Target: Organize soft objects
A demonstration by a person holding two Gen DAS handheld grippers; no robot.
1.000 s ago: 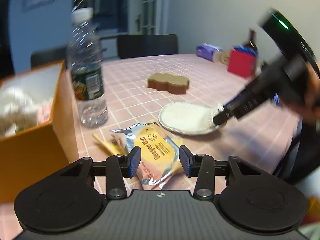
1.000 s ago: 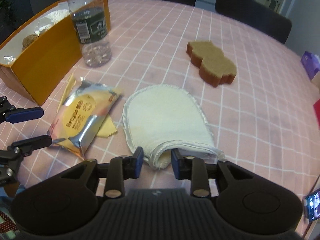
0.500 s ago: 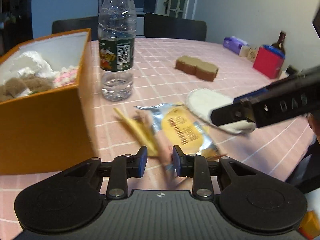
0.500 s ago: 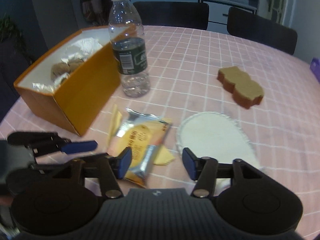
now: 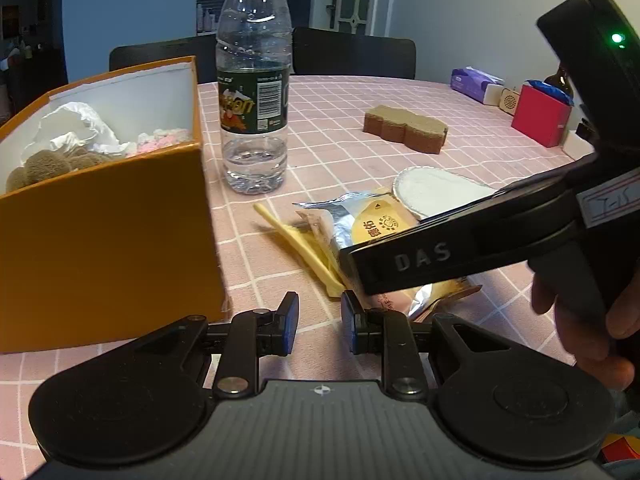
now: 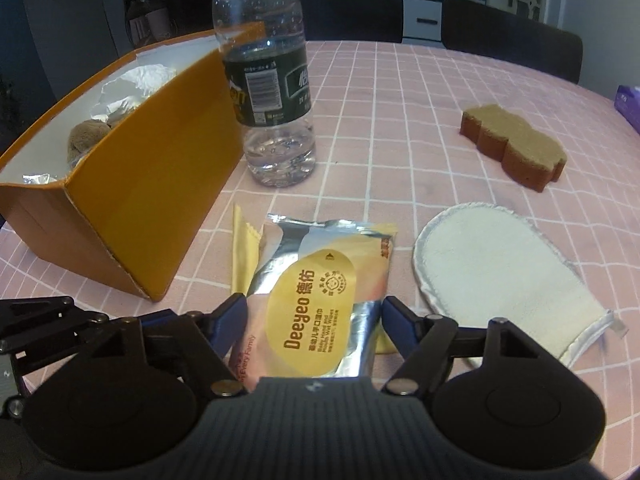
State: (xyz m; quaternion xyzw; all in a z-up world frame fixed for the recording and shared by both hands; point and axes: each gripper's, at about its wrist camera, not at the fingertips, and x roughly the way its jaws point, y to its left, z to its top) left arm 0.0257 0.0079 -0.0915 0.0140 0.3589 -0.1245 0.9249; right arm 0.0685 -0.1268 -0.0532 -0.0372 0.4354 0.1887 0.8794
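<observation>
At nine o'clock on the pink checked tabletop, orange box holds soft items already. Water bottle stands just beside it. My left gripper: narrow gap, jaws have just been closing, nothing between them. At six o'clock, my right gripper straddles the wet-wipe pack, jaws just been opening wide, pads not pressing. White mitt at three o'clock; brown sponge at two.

A box sits at the left, a bottle just right of it. In front lies a wipes packet, a mitt to its right, a sponge behind.
</observation>
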